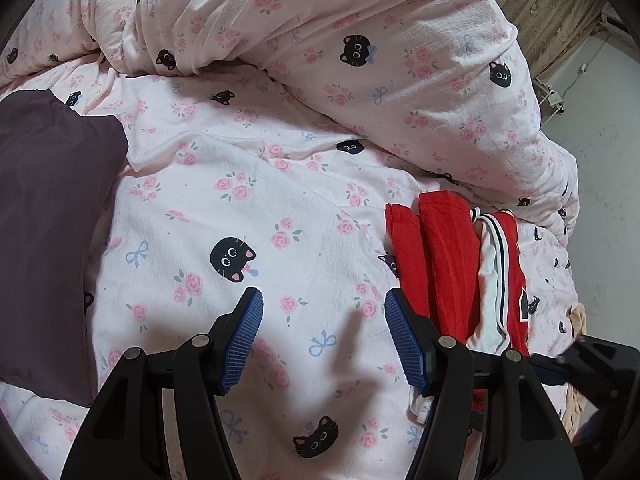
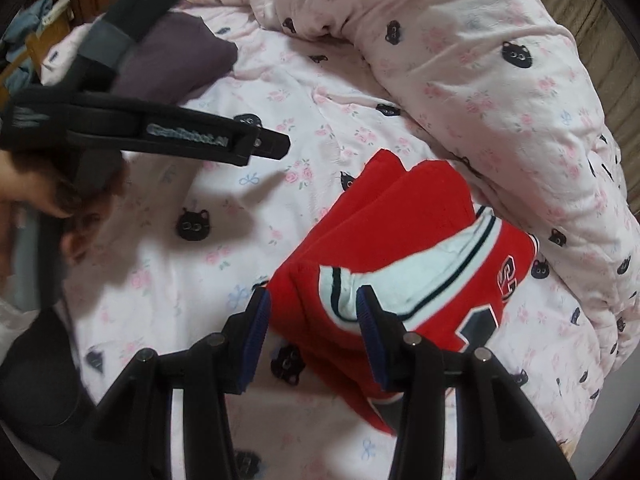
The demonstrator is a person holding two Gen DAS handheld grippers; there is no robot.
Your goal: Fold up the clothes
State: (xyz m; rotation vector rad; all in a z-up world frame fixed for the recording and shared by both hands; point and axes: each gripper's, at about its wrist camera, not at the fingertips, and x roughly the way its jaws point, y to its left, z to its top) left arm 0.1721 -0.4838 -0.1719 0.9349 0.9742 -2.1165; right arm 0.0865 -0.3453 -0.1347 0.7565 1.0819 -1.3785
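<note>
A red jersey with white and black trim lies folded on the pink cat-print bedsheet. My right gripper points down over the jersey's near corner. Its jaws stand apart, with the red cloth and white trim between them, and the pads do not visibly press on it. In the left wrist view the same jersey lies to the right of my left gripper. That gripper is open over the bare sheet, with nothing between its blue pads. The left gripper also shows side-on at the upper left of the right wrist view, held by a hand.
A folded dark purple garment lies at the left of the bed. A bunched duvet in the same cat print runs along the far side and the right. Beyond the bed's right edge is a grey floor.
</note>
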